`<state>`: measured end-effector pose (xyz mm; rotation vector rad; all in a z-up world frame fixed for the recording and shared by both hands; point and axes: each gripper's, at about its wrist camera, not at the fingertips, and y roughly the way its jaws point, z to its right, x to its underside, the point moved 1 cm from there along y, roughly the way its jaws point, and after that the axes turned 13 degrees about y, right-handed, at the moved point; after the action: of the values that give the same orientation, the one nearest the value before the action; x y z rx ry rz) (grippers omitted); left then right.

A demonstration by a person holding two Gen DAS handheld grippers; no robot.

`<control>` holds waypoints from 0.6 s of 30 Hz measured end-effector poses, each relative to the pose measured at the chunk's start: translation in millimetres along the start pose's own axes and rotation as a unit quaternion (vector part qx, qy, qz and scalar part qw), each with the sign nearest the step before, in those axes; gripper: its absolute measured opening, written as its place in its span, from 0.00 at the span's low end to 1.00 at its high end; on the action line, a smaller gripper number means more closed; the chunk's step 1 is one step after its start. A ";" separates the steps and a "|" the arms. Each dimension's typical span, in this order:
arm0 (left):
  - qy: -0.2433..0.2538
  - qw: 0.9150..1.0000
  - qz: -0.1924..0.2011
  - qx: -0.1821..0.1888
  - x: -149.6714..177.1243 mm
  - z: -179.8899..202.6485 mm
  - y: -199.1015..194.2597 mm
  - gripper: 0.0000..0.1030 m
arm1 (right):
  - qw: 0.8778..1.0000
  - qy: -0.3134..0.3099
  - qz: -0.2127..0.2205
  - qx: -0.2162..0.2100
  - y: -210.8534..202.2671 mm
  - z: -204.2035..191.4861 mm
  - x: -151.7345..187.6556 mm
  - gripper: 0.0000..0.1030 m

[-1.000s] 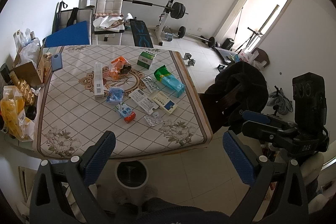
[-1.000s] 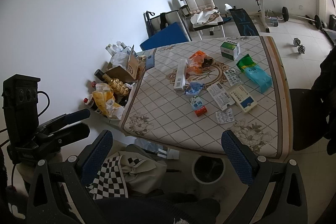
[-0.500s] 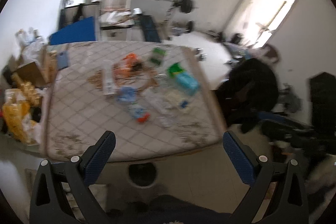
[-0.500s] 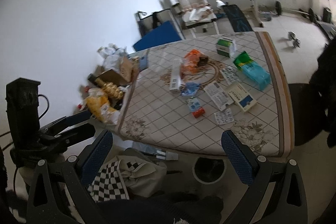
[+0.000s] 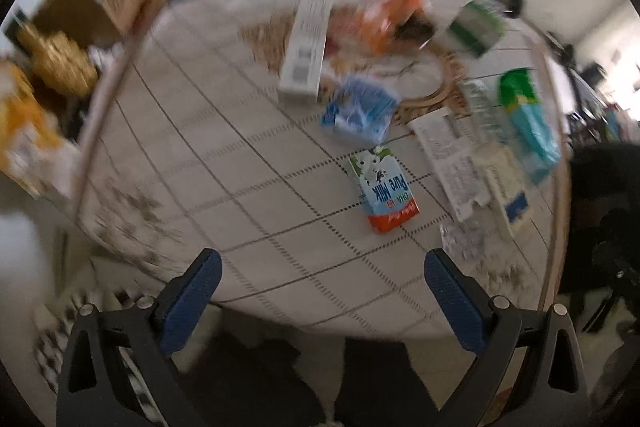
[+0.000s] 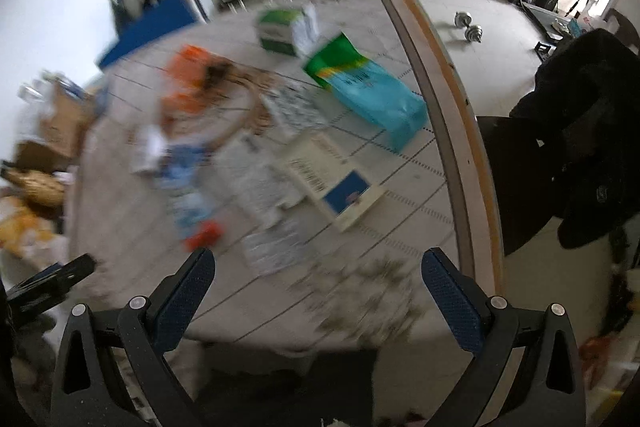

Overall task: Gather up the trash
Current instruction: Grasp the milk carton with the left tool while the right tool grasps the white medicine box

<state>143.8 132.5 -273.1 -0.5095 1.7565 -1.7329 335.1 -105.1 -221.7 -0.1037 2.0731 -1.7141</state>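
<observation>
Left gripper [image 5: 320, 279] spread wide and empty at lower centre; flattened blue-white milk carton with red end [image 5: 383, 189] just above, mid-frame, on the tiled-pattern surface [image 5: 224, 163]. Right gripper [image 6: 318, 277] likewise agape, empty; cream flat box with blue patch [image 6: 334, 185] above it, teal-green plastic pouch [image 6: 366, 91] further up. Heavy blur elsewhere.

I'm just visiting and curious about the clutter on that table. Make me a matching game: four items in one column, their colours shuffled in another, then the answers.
Items:
1. milk carton
2. snack bag
3. crumpled wrapper
4. long box

Colours:
A. orange
B. white with a barcode
C. green and turquoise
D. blue and white, red end

Pairs: 1-D, 2-C, 3-A, 4-B
</observation>
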 end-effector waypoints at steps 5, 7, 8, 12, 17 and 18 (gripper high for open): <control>-0.070 0.996 -0.059 0.015 -29.0 23.2 66.4 0.92 | 0.996 -0.057 -0.068 0.022 97.0 -3.1 -45.2 1.00; -0.084 0.994 -0.073 0.011 -38.5 31.1 86.1 0.88 | 0.991 -0.089 -0.098 0.024 129.9 -8.2 -54.6 1.00; -0.089 0.993 -0.081 0.004 -42.1 34.3 94.1 0.82 | 0.989 -0.100 -0.106 0.021 138.6 -10.5 -55.6 1.00; -0.108 0.988 -0.109 -0.011 -49.2 42.4 112.8 0.80 | 0.975 -0.163 -0.147 0.020 173.7 -24.9 -49.1 1.00; -0.114 0.986 -0.121 -0.017 -54.4 54.5 120.0 0.46 | 0.972 -0.165 -0.168 0.005 186.1 -20.1 -49.4 0.87; -0.111 0.987 -0.118 -0.021 -54.7 56.5 119.6 0.46 | 0.974 -0.158 -0.163 0.006 183.6 -15.7 -51.9 0.82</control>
<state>238.8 134.2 -380.2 -0.9254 1.6298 -1.7223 416.2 -31.8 -378.9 -0.7026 1.8829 -1.7541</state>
